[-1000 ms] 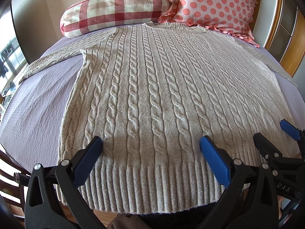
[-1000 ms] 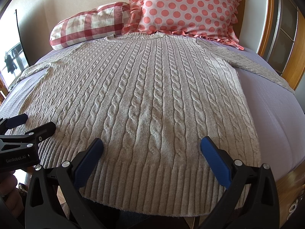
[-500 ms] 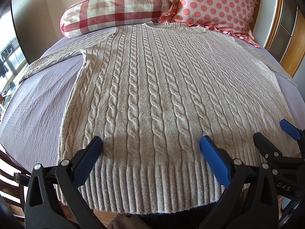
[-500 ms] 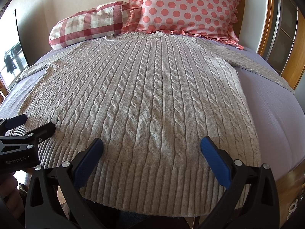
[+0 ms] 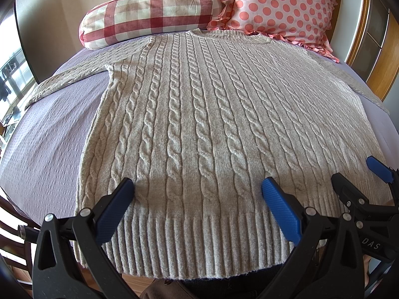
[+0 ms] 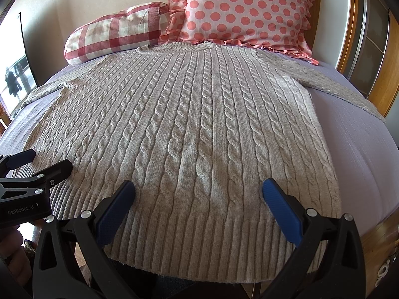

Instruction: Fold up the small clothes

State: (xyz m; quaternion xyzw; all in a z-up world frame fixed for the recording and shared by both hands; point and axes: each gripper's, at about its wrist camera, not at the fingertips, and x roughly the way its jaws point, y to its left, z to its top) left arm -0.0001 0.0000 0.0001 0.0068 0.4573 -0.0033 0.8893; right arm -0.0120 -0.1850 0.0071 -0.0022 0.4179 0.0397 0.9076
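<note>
A beige cable-knit sweater (image 5: 199,124) lies flat and face up on a lilac bedspread (image 5: 49,137), sleeves spread out to both sides, ribbed hem nearest me. It also fills the right wrist view (image 6: 194,129). My left gripper (image 5: 197,186) is open and empty, hovering over the hem's left half. My right gripper (image 6: 198,186) is open and empty over the hem's right half. The right gripper also shows at the right edge of the left wrist view (image 5: 359,174). The left gripper shows at the left edge of the right wrist view (image 6: 42,160).
A red checked bolster (image 5: 149,15) and a pink polka-dot pillow (image 5: 281,7) lean at the head of the bed, just past the sweater's collar. A wooden frame (image 6: 354,25) stands at the right. The bed's front edge drops off under the hem.
</note>
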